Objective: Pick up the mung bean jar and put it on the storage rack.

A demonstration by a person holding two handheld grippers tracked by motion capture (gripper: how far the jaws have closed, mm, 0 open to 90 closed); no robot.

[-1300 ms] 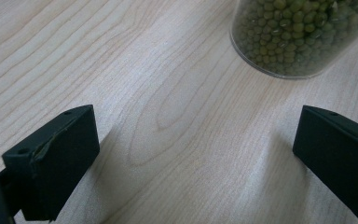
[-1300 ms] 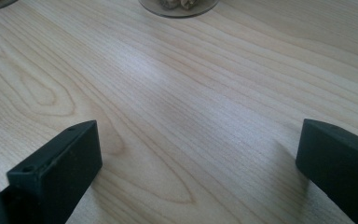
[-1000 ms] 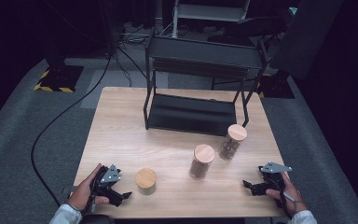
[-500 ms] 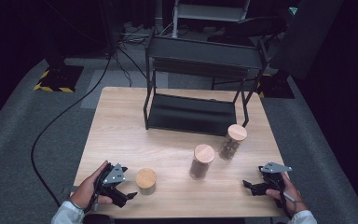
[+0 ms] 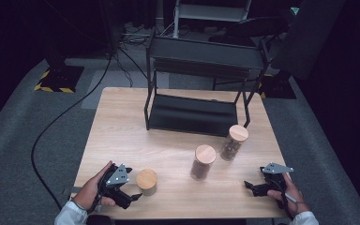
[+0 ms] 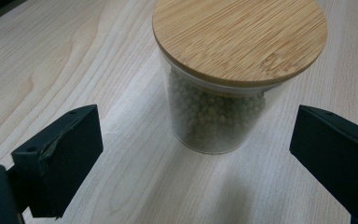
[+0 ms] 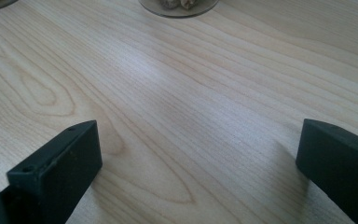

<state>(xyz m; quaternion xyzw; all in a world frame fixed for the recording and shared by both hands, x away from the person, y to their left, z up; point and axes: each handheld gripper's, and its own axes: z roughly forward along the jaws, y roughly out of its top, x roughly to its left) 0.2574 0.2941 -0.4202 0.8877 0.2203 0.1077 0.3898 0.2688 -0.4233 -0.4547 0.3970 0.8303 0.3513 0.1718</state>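
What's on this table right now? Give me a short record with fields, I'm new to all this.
Surface: wooden table
Short jar: bamboo lid, small greenish pellets inside, upright
Left gripper: jaws open, facing the short jar, not touching it
Right gripper: jaws open over bare wood, holding nothing
Two tall jars: wooden lids, brown contents, mid-table
Black rack: at the far side, its lower shelf holding nothing

Three jars [image 5: 146,181], one rack [image 5: 194,112]
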